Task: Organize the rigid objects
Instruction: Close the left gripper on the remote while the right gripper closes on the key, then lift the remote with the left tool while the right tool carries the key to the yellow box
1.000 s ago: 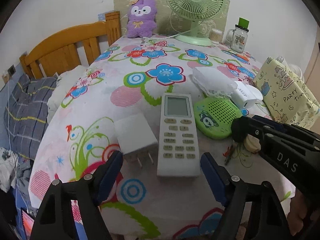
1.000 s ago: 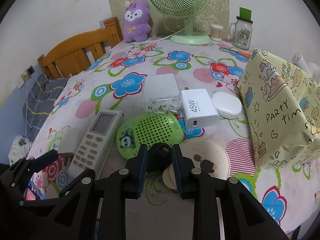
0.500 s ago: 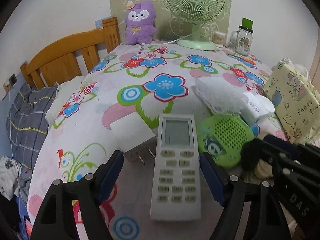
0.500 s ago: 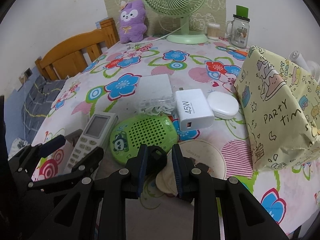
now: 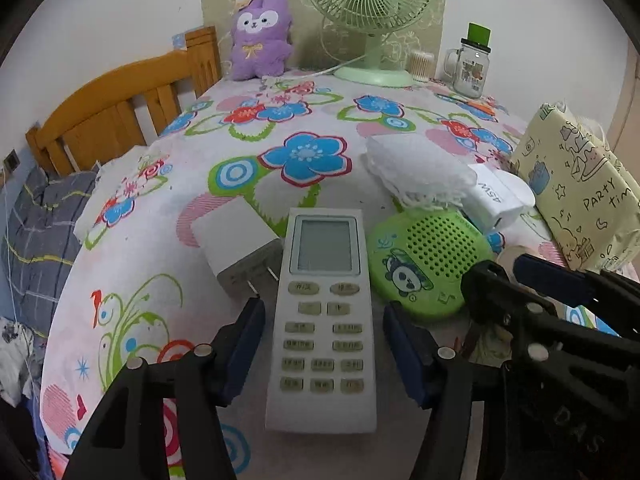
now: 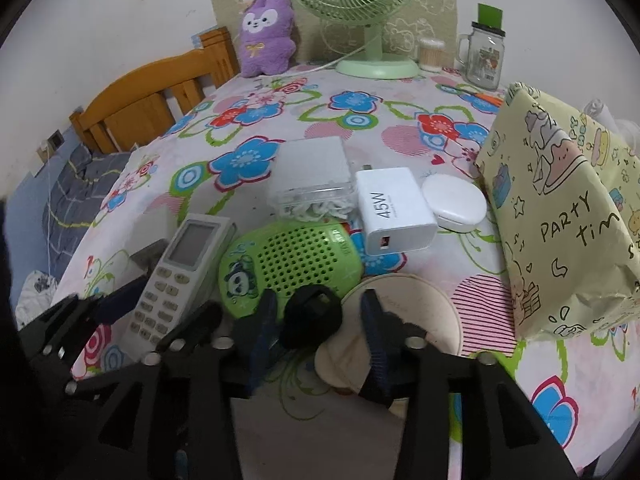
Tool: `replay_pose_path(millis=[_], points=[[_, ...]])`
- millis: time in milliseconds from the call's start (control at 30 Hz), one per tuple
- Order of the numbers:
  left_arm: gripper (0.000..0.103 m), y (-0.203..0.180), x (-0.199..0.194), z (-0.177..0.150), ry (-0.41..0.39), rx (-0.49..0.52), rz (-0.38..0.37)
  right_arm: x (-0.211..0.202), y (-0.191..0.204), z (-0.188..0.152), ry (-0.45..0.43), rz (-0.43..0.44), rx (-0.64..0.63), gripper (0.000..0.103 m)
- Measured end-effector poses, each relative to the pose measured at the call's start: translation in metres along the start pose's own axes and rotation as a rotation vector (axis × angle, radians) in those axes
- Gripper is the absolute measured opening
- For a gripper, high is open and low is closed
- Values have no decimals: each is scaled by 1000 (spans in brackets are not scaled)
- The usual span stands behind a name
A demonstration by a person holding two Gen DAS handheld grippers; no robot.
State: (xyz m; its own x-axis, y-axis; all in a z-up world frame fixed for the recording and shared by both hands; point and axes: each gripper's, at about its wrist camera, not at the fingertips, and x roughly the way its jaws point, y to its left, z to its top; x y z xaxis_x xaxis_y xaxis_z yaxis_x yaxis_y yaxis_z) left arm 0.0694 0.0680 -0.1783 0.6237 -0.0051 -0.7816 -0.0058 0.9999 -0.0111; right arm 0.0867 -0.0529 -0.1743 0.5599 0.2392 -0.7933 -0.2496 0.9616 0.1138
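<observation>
Remote control [image 5: 325, 320]: lies flat between your left tool's [image 5: 323, 350] spread fingers, untouched. Your right tool [image 6: 318, 320]: open around black key fob [image 6: 311, 316].

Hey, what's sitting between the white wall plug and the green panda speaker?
The white remote control lies between the wall plug and green panda speaker, clearest in the left wrist view.

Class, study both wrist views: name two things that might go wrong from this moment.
1. The left gripper straddles the remote with open jaws; closing may nudge the white plug adapter lying against it.
2. The right gripper has a black object between its fingers, close beside the green speaker, which it might bump.
</observation>
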Motion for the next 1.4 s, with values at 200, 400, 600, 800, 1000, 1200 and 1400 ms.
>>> replay_pose_path(millis=[200, 400, 600, 800, 1000, 1200, 1400], points=[[45, -3, -2, -1, -17, 31, -17, 7, 4, 2, -3, -39, 2, 50], [45, -6, -5, -3, -24, 61, 4, 11, 16, 2, -5, -98, -32, 34], [45, 0, -8, -3, -18, 21, -27, 9, 15, 1, -7, -80, -12, 33], [45, -6, -21, 5, -48, 27, -43, -6, 10, 8, -38, -88, -1, 33], [45, -13, -35, 15, -80, 37, -45, -23, 2, 17, -73, -90, 9, 33], [45, -23, -50, 26, -116, 49, -42, -41, -5, 25, -109, -90, 15, 33], [45, -30, -63, 35, -138, 57, -50, -58, -12, 32, -140, -94, 21, 33]])
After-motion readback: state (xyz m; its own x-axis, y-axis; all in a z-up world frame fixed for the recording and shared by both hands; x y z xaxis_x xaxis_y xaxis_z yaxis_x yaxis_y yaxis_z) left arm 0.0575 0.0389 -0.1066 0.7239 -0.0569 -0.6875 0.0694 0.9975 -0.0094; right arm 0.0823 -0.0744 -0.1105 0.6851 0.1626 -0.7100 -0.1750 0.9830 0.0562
